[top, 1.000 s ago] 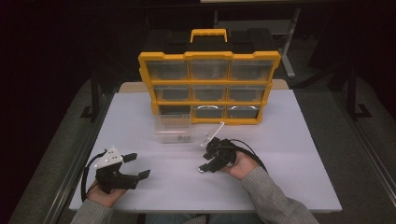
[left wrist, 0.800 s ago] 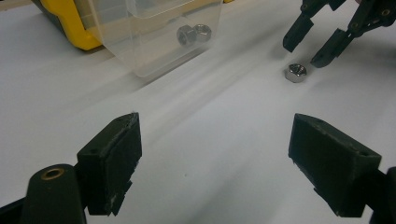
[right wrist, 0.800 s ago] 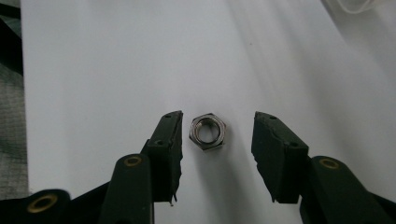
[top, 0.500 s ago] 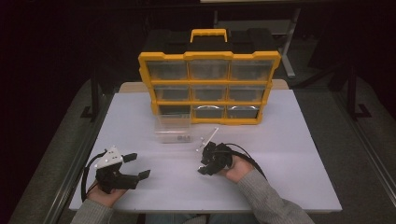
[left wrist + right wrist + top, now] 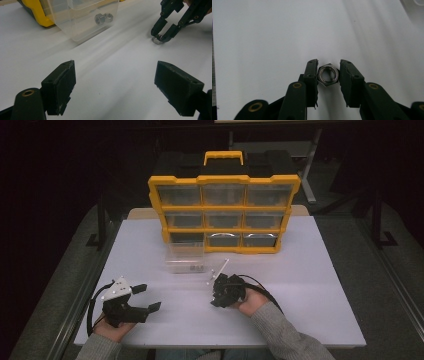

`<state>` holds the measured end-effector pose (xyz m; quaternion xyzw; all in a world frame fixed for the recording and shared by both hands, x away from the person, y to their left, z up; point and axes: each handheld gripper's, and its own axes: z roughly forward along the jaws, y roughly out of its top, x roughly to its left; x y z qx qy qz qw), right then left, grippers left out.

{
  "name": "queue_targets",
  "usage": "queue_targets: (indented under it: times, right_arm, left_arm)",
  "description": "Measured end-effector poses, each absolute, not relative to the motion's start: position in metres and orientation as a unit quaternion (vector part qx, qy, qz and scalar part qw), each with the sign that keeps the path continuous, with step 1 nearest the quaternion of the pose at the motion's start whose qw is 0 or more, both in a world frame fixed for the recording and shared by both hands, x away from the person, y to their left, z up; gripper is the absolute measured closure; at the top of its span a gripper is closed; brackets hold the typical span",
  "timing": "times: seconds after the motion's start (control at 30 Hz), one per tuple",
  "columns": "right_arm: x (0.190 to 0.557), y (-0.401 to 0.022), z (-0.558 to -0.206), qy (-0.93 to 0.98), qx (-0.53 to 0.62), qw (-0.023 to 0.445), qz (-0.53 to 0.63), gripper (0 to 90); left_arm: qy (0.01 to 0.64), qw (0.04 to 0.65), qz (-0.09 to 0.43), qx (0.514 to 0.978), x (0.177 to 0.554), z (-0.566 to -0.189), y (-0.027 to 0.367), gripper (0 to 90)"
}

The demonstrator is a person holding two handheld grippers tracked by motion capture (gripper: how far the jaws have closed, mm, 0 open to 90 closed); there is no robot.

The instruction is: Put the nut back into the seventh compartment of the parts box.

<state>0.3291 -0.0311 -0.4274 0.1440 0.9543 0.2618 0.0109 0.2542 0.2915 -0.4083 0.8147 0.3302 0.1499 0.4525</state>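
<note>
Steel nut [image 5: 327,74] pinched by right gripper [image 5: 327,75], seen close in its own view; left gripper [image 5: 115,82] wide open, empty

The left hand-held gripper [image 5: 142,297] lies low near the bench's front left corner, its 2 black jaws spread wide and pointing right and slightly away from the person, nothing between them. A grey-sleeved forearm and hand [image 5: 112,330] hold it from below. The right hand-held gripper [image 5: 223,292] is tipped steeply down at the bench, held by the right hand [image 5: 250,302] with its grey sleeve running in from the lower right. Its jaws have just been closing, and both pads now press on a hex nut [image 5: 327,74].
</note>
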Motion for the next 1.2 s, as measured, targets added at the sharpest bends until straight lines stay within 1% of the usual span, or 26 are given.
queue_targets:
  times: [0.3, 0.73, 0.97, 1.2]
  right_arm:
    - [0.33, -0.031, -0.428, 0.956, 0.141, 0.01, 0.259, 68.7]
    - [0.34, -0.042, -0.424, 0.943, 0.156, -0.028, 0.291, 69.1]
    - [0.347, -0.051, -0.414, 0.936, 0.163, -0.031, 0.309, 69.1]
    - [0.36, -0.06, -0.397, 0.929, 0.173, -0.031, 0.327, 69.1]
  left_arm:
    - [0.331, 0.451, 0.148, 0.816, 0.254, -0.408, 0.291, 17.3]
    - [0.332, 0.453, 0.148, 0.814, 0.254, -0.408, 0.291, 17.3]
    - [0.337, 0.457, 0.147, 0.81, 0.253, -0.408, 0.291, 17.3]
    - [0.337, 0.458, 0.147, 0.81, 0.254, -0.406, 0.293, 17.3]
